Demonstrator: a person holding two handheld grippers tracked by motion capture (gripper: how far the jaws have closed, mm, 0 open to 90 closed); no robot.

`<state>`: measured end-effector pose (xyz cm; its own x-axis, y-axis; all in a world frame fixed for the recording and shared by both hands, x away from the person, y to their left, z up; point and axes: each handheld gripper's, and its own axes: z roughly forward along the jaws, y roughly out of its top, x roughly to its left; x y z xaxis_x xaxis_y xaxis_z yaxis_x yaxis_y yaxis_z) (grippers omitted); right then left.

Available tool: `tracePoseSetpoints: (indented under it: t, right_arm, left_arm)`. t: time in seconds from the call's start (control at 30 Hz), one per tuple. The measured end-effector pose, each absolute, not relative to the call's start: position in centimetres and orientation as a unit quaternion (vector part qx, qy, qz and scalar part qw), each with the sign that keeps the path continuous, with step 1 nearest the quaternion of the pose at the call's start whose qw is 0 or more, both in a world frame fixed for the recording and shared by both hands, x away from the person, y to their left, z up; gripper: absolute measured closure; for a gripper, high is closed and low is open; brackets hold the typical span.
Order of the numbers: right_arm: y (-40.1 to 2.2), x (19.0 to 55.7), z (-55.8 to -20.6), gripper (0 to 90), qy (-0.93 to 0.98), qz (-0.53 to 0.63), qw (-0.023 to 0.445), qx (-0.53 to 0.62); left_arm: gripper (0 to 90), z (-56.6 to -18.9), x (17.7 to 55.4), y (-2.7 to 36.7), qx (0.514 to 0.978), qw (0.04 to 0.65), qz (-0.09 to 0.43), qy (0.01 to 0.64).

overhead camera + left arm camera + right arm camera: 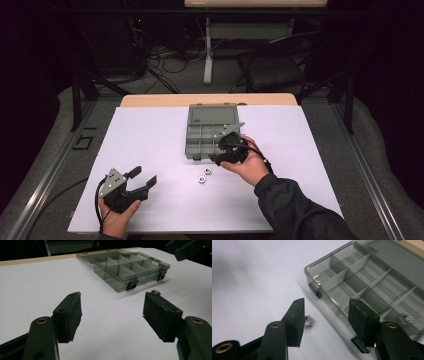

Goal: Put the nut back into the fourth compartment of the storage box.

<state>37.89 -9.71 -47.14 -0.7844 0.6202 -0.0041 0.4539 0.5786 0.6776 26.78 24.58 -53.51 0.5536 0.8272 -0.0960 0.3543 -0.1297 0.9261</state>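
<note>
bench (pixel 150 145): white-topped, with a wooden edge showing along its far side; carries everything listed below.

compartment box (pixel 212 131): smoky clear plastic, lid thrown open flat behind it, dividers upright, two dark latches on its near wall. it sits at the far middle of the bench and serves as the landmark here.

right gripper (pixel 229 152): held in the person's right hand at the near right corner of the box, partly over its near edge. its fingers (pixel 295 320) are spread with nothing between them; in the right gripper view one finger hangs over the bare bench in front of the box and the other over the near wall.

left gripper (pixel 141 180): held in the left hand, well to the near left of the box, low over the bench. its fingers (pixel 71 315) stand wide apart and empty, pointed toward the box.

loose nuts: two small metal hex nuts on the bench just in front of the near right part of the box, one (pixel 207 170) closer to it, the other (pixel 201 179) just beside and nearer the person.

nut in box (pixel 406 319): one metal nut lying in a near-row compartment by the near wall.
</note>
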Motion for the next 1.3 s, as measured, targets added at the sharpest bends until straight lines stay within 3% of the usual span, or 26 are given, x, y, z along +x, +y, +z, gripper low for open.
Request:
tracePoseSetpoints:
  t: [0.53,1.3]
  right_arm:
    - [-7.3,35.5,-51.3,56.4,0.891,0.349,0.092,0.275]
    - [-5.3,35.3,-54.4,64.1,0.902,0.334,0.063,0.266]
  left_arm:
    - [31.3,-53.5,26.8,24.6,0.716,0.514,0.23,0.414]
    - [31.3,-53.6,26.8,24.6,0.717,0.513,0.229,0.413]
